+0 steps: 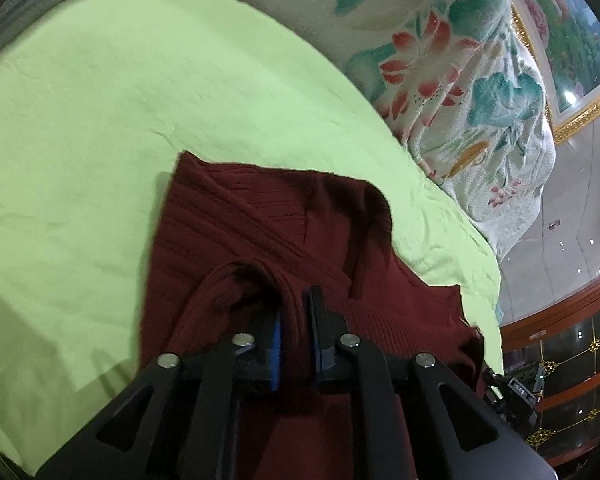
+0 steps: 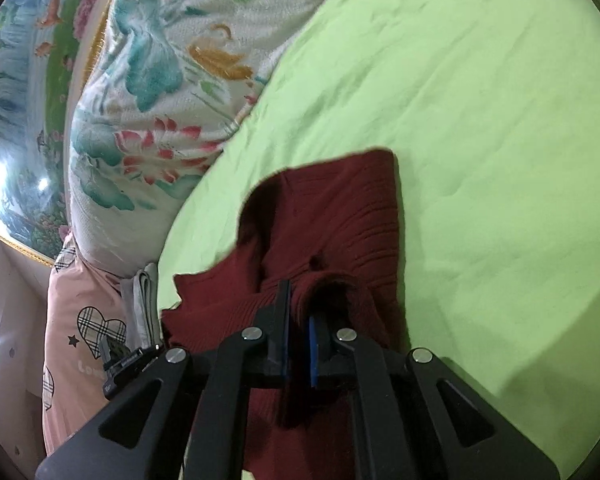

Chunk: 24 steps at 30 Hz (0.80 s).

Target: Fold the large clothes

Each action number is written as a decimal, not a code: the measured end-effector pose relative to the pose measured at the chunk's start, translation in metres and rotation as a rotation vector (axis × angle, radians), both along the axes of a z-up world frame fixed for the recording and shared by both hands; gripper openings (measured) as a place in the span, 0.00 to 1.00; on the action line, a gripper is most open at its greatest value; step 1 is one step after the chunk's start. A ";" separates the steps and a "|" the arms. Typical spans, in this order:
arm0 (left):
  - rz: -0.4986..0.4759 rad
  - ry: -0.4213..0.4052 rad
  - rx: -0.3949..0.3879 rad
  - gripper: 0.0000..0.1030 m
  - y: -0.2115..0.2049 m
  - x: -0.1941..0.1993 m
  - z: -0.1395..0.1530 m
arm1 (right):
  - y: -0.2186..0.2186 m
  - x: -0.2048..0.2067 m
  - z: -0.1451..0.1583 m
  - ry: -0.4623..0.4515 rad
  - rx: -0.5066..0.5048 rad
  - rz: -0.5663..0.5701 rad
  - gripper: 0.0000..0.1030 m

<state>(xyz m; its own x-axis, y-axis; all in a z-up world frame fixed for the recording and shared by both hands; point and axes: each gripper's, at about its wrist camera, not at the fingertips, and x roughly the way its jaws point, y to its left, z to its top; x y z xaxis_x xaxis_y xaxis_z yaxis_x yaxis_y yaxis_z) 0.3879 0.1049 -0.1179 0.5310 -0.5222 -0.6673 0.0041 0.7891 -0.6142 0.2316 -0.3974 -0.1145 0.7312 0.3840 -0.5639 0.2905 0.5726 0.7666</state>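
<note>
Dark red ribbed knit sweater (image 1: 268,216) (image 2: 340,208), partly folded, lies on light green bed sheet (image 1: 80,120) (image 2: 480,120). Fabric is bunched and layered, with diagonal creases across the ribbing. Far edge lies flat on the sheet with one squared corner showing. Near edge is lifted: a thick rolled band of the knit rises between the left tongs (image 1: 294,320) and likewise between the right tongs (image 2: 300,320).
</note>
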 end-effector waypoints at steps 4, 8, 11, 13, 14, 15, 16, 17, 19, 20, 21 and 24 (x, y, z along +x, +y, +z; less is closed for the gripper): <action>-0.006 -0.053 -0.012 0.38 0.011 -0.040 0.022 | -0.005 -0.038 0.035 -0.101 -0.087 -0.100 0.64; -0.118 -0.103 -0.047 0.38 -0.024 -0.082 0.024 | 0.038 -0.053 0.052 -0.208 -0.129 0.065 0.64; -0.194 -0.083 0.010 0.38 -0.061 -0.085 0.012 | 0.081 -0.041 0.043 -0.146 -0.215 0.220 0.64; -0.174 -0.063 0.067 0.38 -0.069 -0.076 0.006 | 0.090 -0.032 0.034 -0.103 -0.252 0.248 0.64; -0.156 -0.057 0.071 0.38 -0.067 -0.070 0.003 | 0.085 -0.030 0.031 -0.087 -0.254 0.230 0.64; -0.127 -0.052 0.075 0.38 -0.061 -0.064 0.002 | 0.079 -0.029 0.029 -0.077 -0.251 0.208 0.63; -0.087 -0.045 0.095 0.37 -0.052 -0.057 0.000 | 0.067 -0.028 0.024 -0.054 -0.247 0.165 0.62; -0.059 -0.038 0.103 0.36 -0.043 -0.052 -0.002 | 0.057 -0.027 0.020 -0.034 -0.242 0.131 0.62; -0.029 -0.032 0.082 0.24 -0.026 -0.044 -0.007 | 0.036 -0.026 0.013 -0.010 -0.225 0.078 0.61; -0.022 -0.028 0.073 0.21 -0.019 -0.044 -0.007 | 0.031 -0.027 0.014 -0.012 -0.216 0.061 0.61; -0.014 -0.029 0.061 0.20 -0.013 -0.046 -0.007 | 0.030 -0.027 0.016 -0.021 -0.208 0.054 0.61; 0.026 -0.040 0.043 0.23 -0.001 -0.065 -0.004 | 0.034 -0.033 0.026 -0.021 -0.238 0.034 0.62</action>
<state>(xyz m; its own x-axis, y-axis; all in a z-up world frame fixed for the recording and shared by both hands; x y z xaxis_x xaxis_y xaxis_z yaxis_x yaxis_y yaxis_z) 0.3232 0.1039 -0.1218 0.5708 -0.4791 -0.6668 0.0070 0.8149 -0.5795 0.1988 -0.3633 -0.0880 0.7328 0.2668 -0.6260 0.2533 0.7468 0.6149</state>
